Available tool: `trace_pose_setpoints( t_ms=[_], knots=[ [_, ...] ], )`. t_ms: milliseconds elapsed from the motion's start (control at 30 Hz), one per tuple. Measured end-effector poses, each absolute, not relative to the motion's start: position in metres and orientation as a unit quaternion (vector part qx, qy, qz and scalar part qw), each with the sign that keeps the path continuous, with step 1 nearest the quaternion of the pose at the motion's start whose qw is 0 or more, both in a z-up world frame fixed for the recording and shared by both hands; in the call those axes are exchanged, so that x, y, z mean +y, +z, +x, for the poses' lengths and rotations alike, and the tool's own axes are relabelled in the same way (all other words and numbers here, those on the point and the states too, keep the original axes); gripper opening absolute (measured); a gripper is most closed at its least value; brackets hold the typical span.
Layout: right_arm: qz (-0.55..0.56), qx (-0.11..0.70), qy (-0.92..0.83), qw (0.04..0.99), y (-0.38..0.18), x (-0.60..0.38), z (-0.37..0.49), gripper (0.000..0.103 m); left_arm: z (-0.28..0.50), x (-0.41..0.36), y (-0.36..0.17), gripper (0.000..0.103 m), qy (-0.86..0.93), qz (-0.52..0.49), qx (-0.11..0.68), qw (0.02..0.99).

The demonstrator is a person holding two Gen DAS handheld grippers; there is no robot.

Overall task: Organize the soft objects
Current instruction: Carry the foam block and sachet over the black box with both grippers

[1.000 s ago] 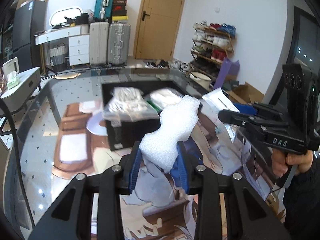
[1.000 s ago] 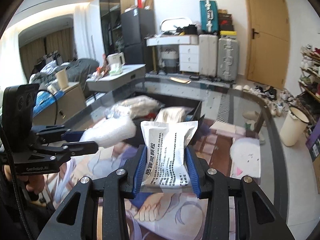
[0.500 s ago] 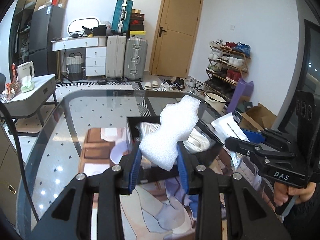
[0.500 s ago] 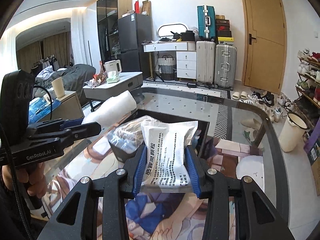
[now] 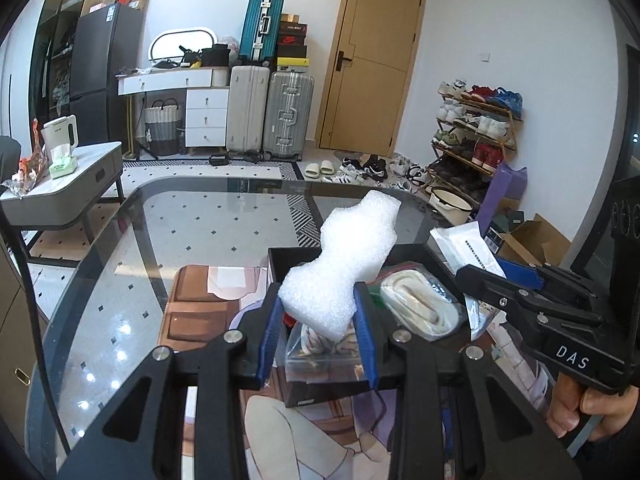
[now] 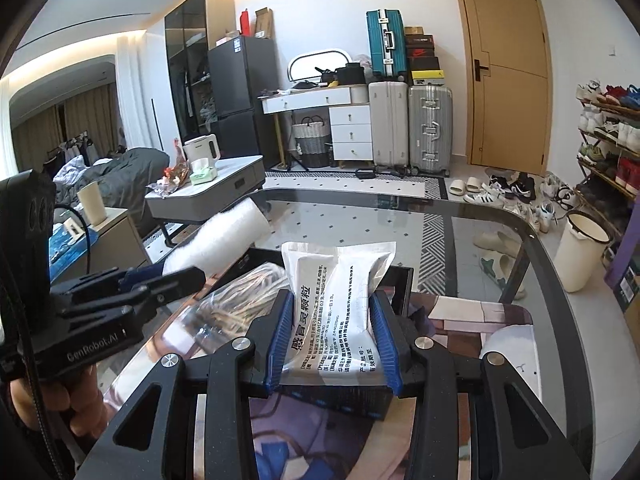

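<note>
Left hand-held gripper (image 5: 318,332) pinches foam piece (image 5: 340,276) above black box (image 5: 416,250).

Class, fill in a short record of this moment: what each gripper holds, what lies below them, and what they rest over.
left gripper: shut on a white foam piece
right gripper: shut on a white printed sachet
below: open black box already holding clear bags of soft items
surface: glass table with a printed mat
held items: both raised above the box, not yet inside
</note>
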State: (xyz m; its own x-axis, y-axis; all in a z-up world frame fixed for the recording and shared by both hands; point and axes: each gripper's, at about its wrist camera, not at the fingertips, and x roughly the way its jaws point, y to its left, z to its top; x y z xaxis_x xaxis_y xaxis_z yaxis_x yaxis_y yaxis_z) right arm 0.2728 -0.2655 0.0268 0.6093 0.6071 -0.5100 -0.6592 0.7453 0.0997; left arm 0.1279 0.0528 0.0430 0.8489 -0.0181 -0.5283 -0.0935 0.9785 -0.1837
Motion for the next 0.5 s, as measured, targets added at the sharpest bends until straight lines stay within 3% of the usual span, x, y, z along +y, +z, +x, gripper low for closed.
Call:
trace_pose_setpoints(
  t_ms=[500],
  knots=[
    [-0.063, 0.296, 0.348, 0.887, -0.001, -0.243, 0.309, 0.039, 0.160, 0.040, 0.021, 0.033, 0.024, -0.085, 0.295, 0.951]
  ],
)
